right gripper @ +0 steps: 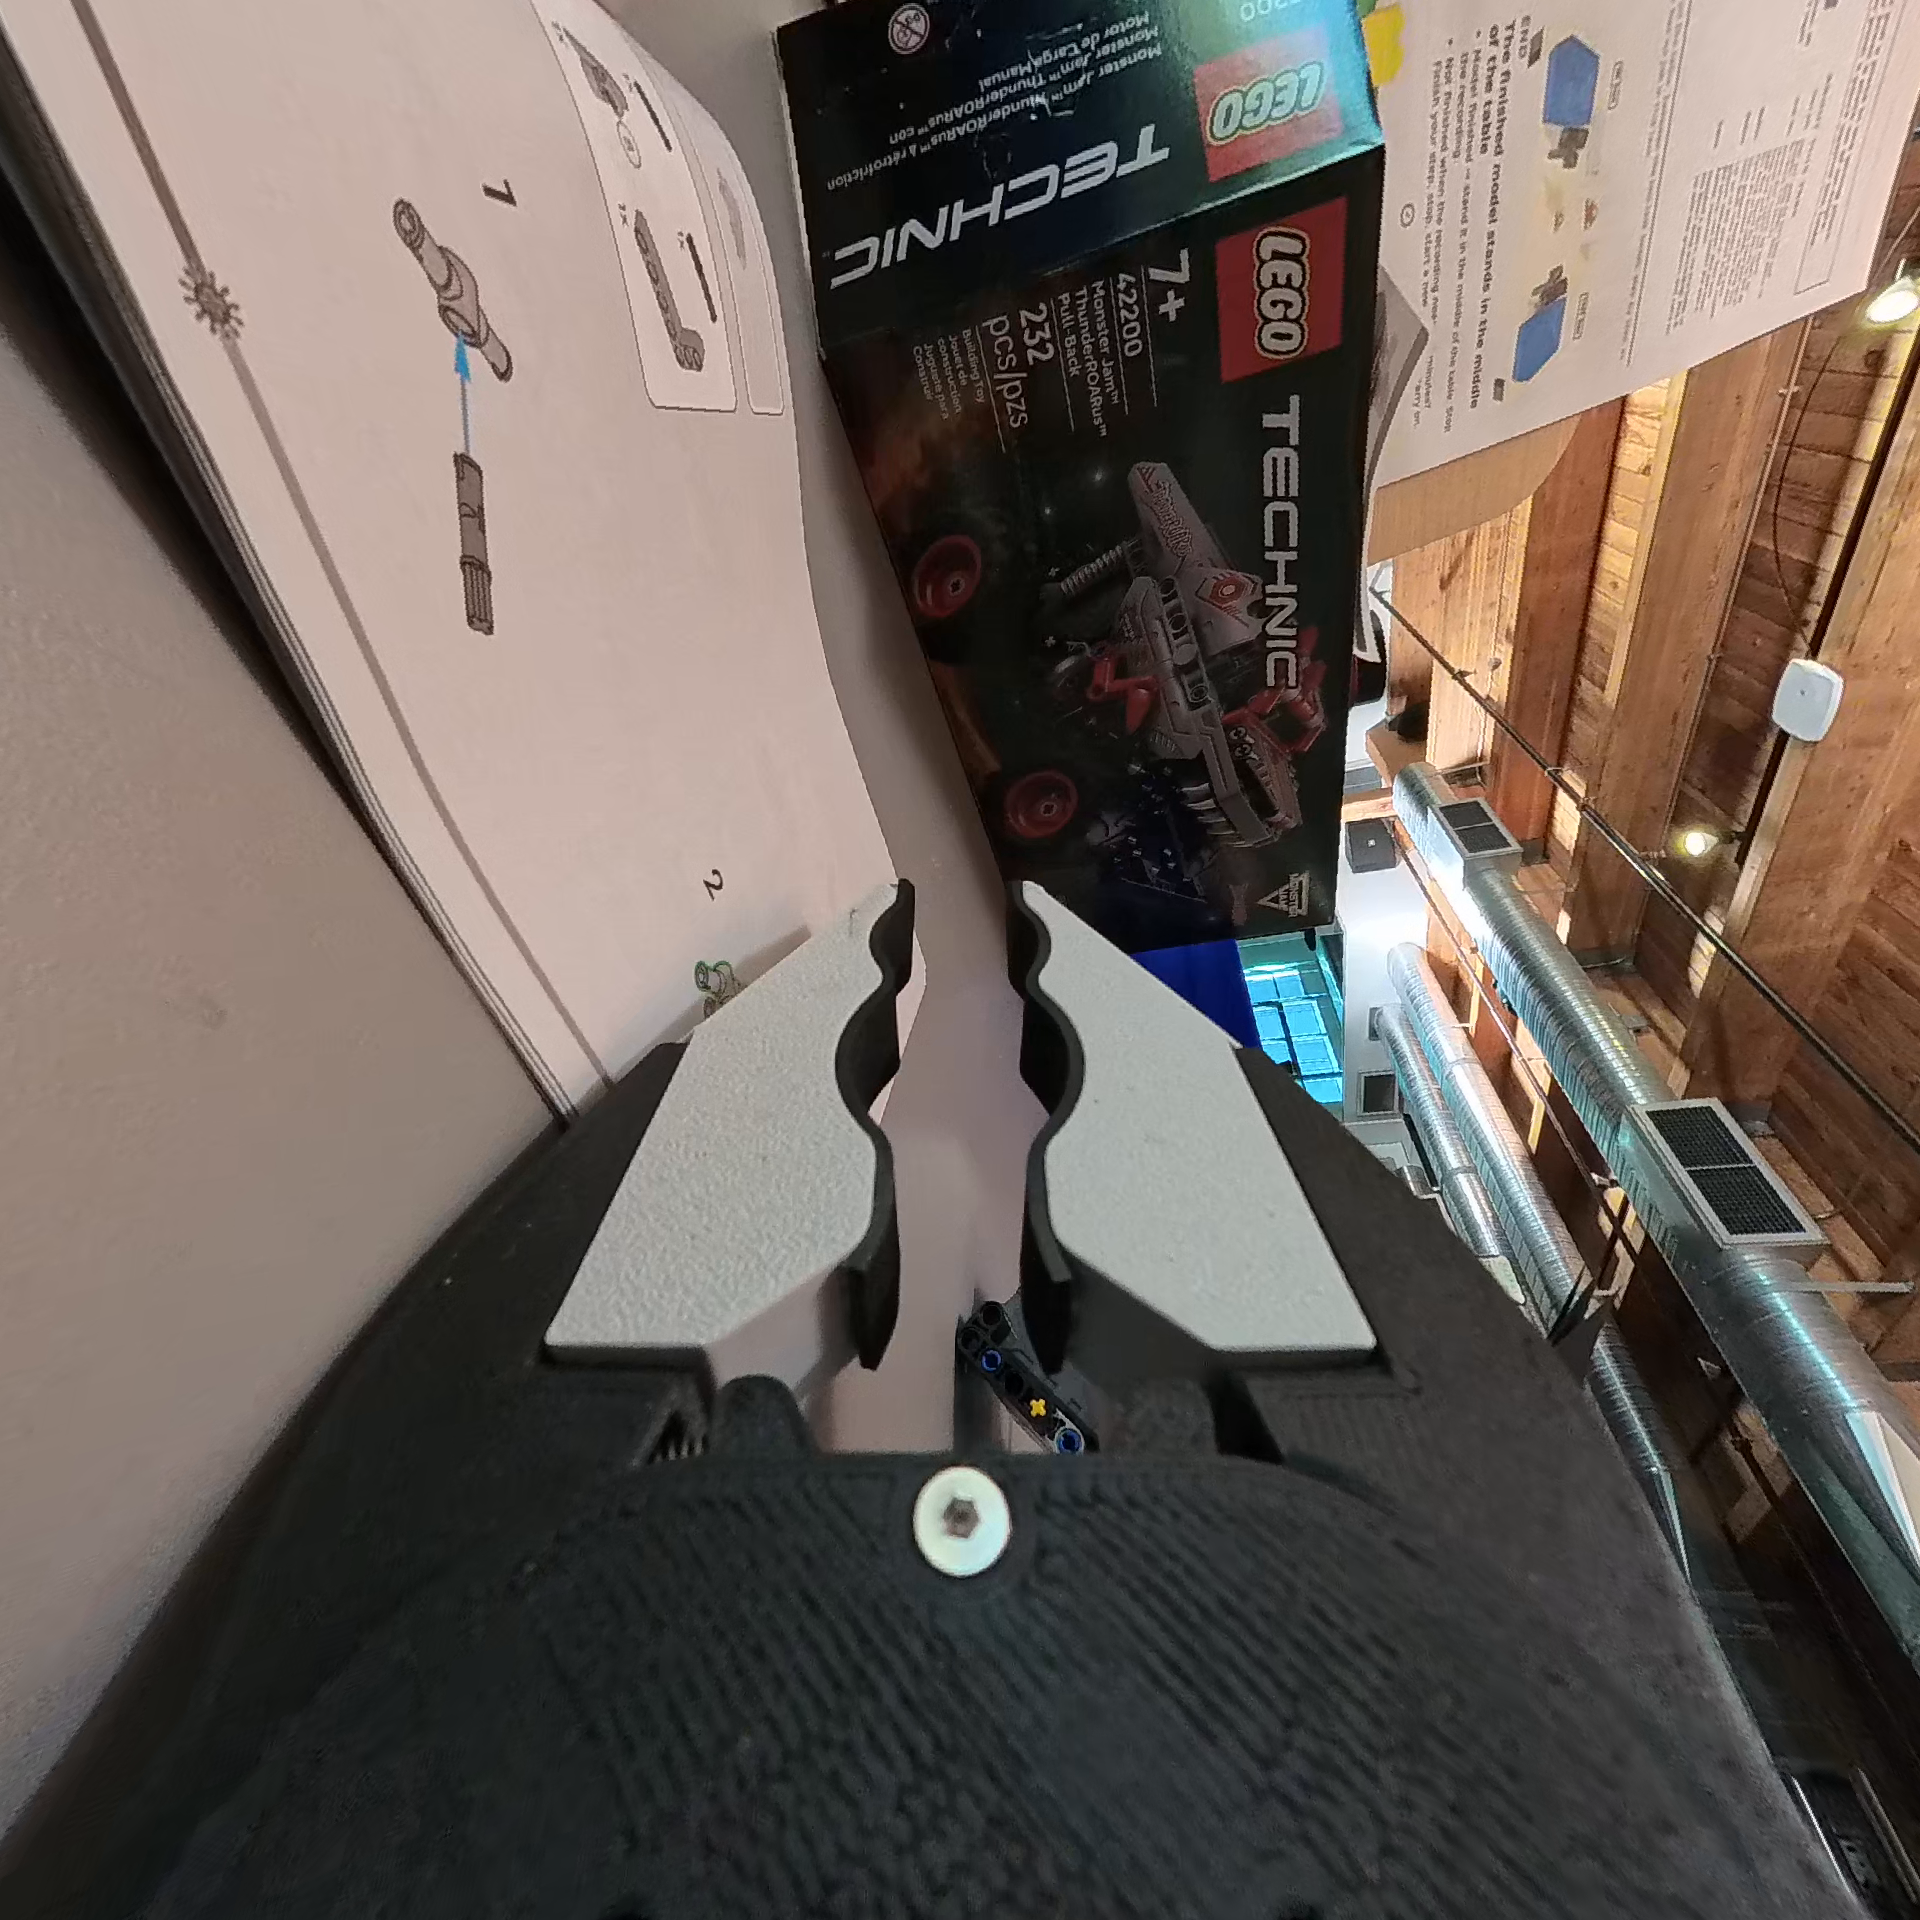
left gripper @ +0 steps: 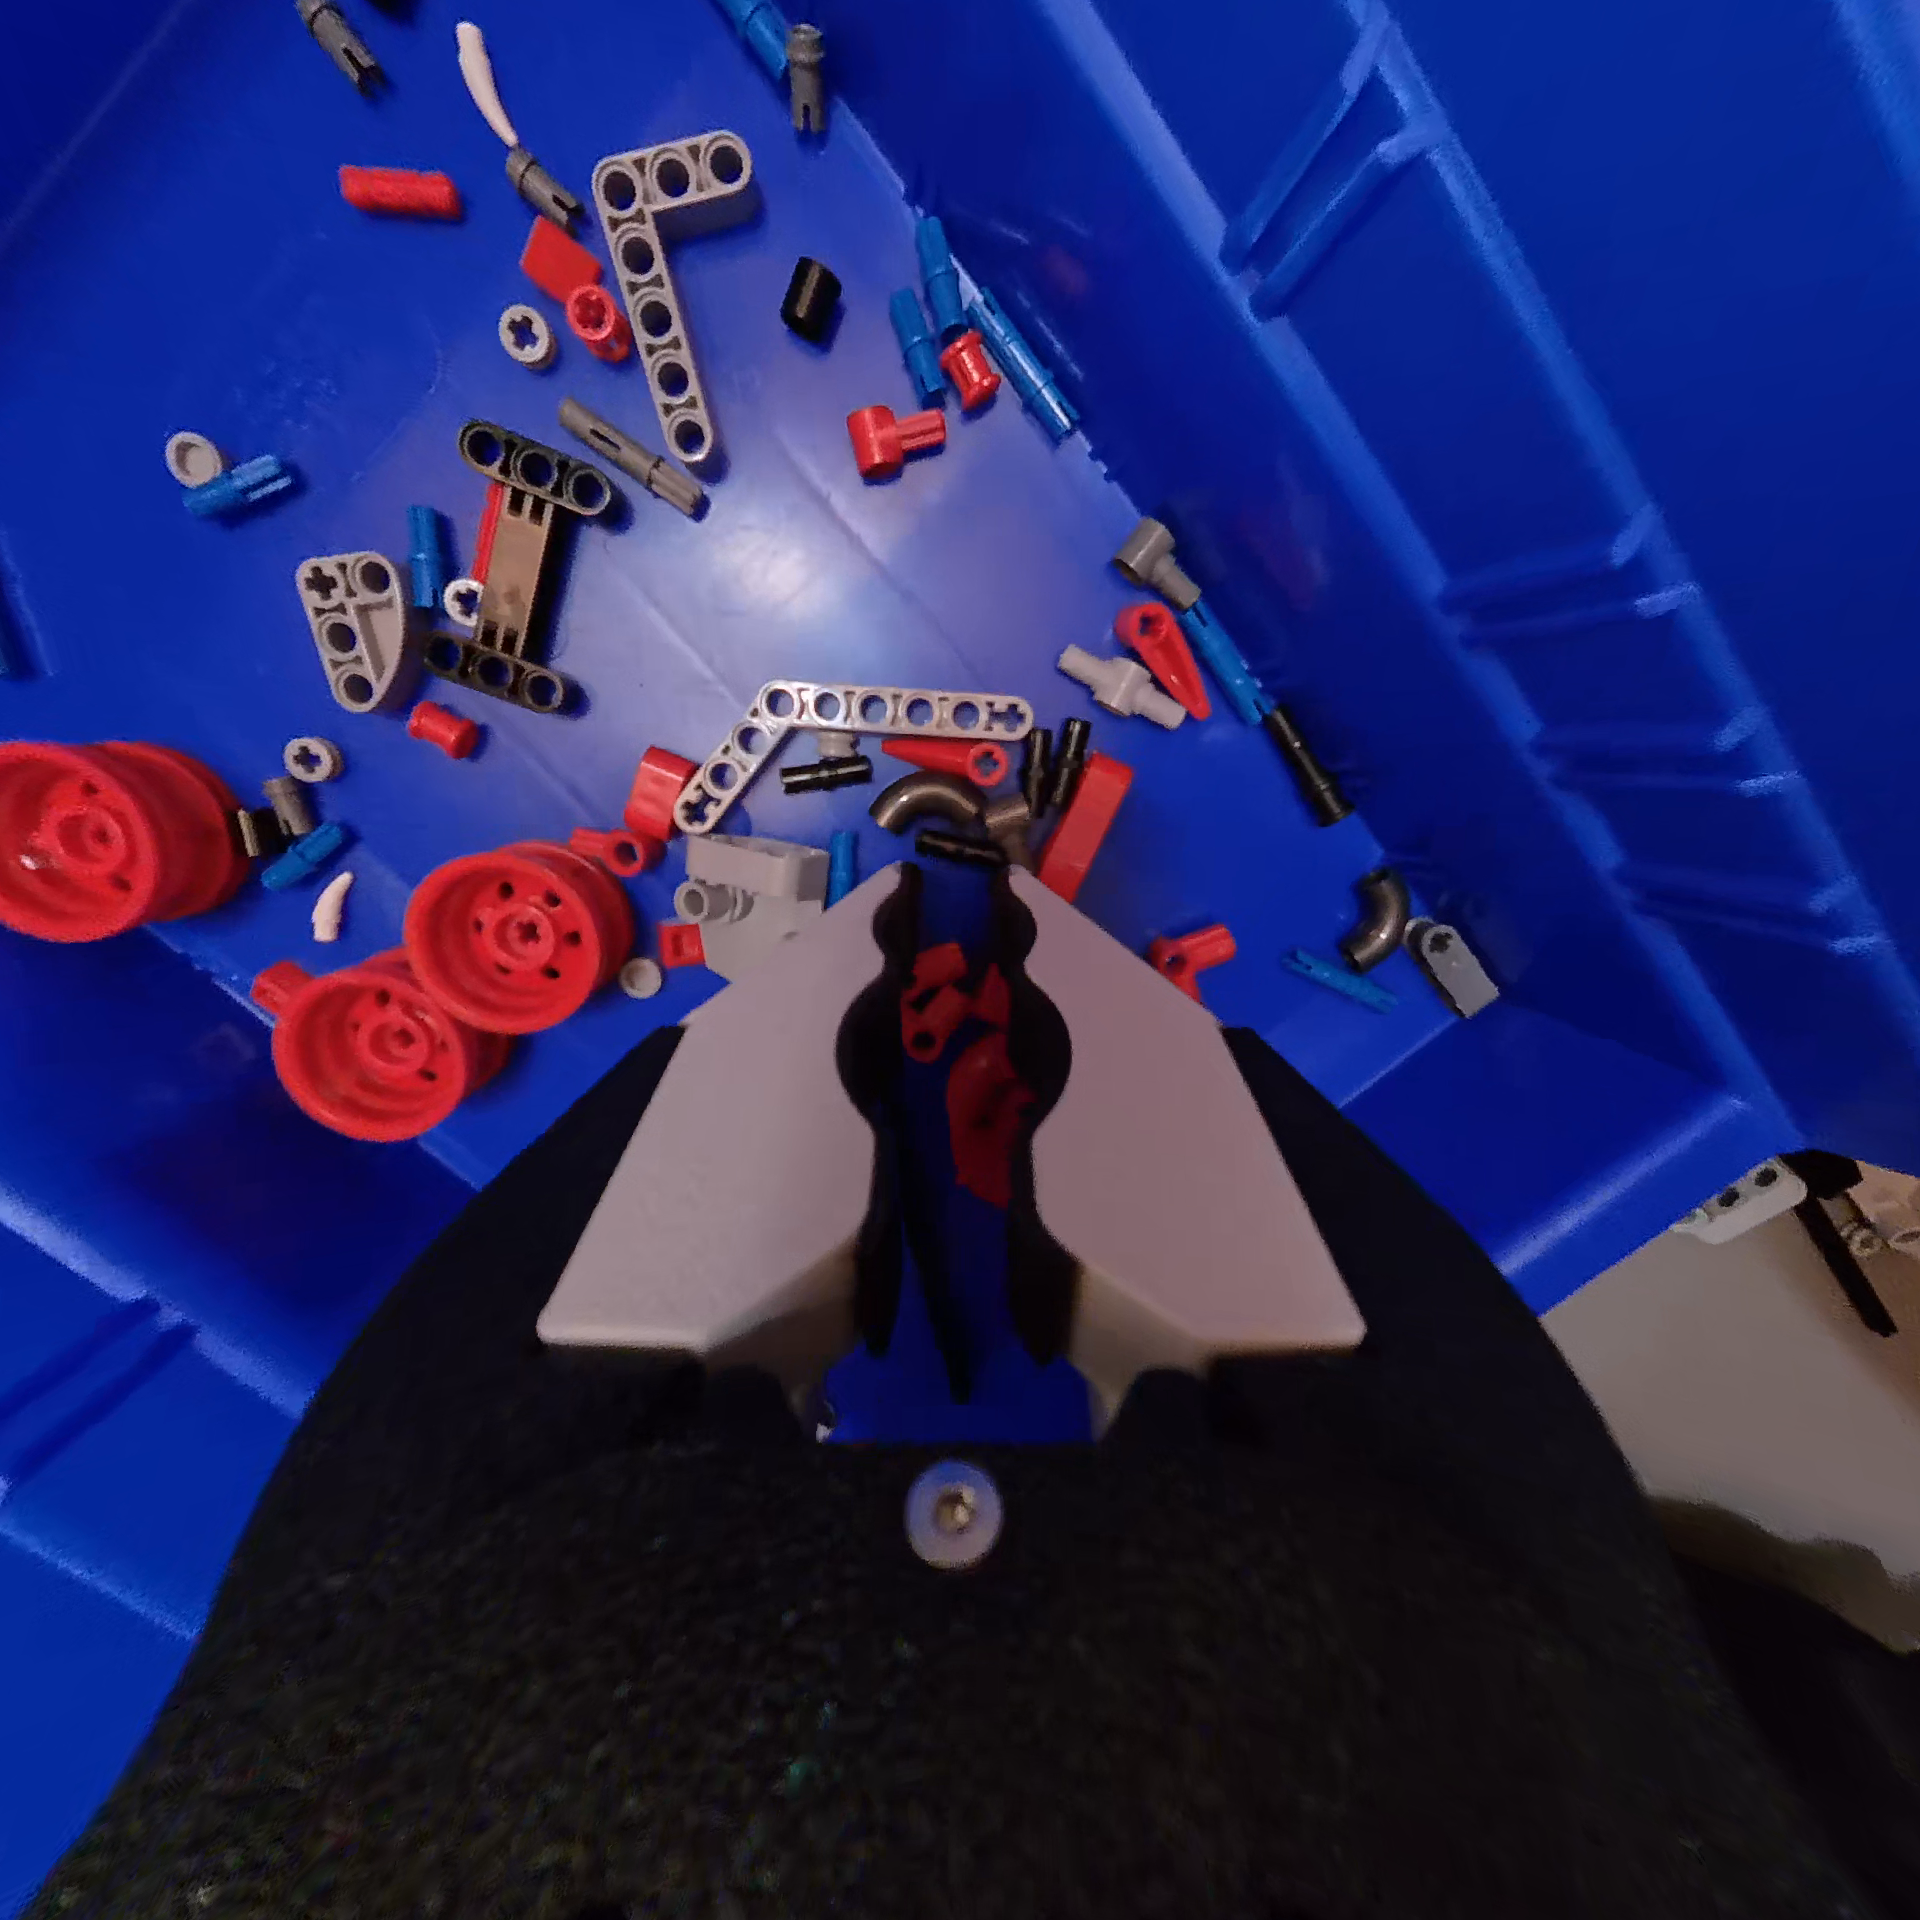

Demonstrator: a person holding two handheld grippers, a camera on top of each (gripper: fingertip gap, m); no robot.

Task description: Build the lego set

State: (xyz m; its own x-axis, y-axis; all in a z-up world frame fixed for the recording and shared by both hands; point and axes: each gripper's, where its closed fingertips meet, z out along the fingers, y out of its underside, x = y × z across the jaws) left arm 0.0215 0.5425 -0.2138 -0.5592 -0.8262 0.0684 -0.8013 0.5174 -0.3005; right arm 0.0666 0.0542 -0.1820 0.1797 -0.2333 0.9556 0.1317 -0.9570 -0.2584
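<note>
In the left wrist view, my left gripper [left gripper: 951, 878] hangs over a blue bin [left gripper: 1351, 520] of loose lego parts. Its jaws stand a narrow gap apart with nothing clamped. Small red parts [left gripper: 961, 1039] on the bin floor show through the gap. A black pin [left gripper: 961, 845] and a dark curved pipe [left gripper: 928, 802] lie just past the fingertips. A grey angled beam [left gripper: 852, 740] and red wheels [left gripper: 520, 935] lie nearby. In the right wrist view, my right gripper [right gripper: 961, 914] is open and empty above the open instruction booklet [right gripper: 436, 436]. A black beam with blue pins [right gripper: 1023, 1387] shows low between the fingers.
The lego box [right gripper: 1122, 499] stands behind the booklet. A printed paper sheet [right gripper: 1621, 187] hangs at the upper right. The bin's ribbed wall [left gripper: 1558, 675] rises to the right of the left gripper. A pale surface with a small grey assembly [left gripper: 1745, 1205] shows outside the bin. The grippers' ends are close to 50 cm from one another.
</note>
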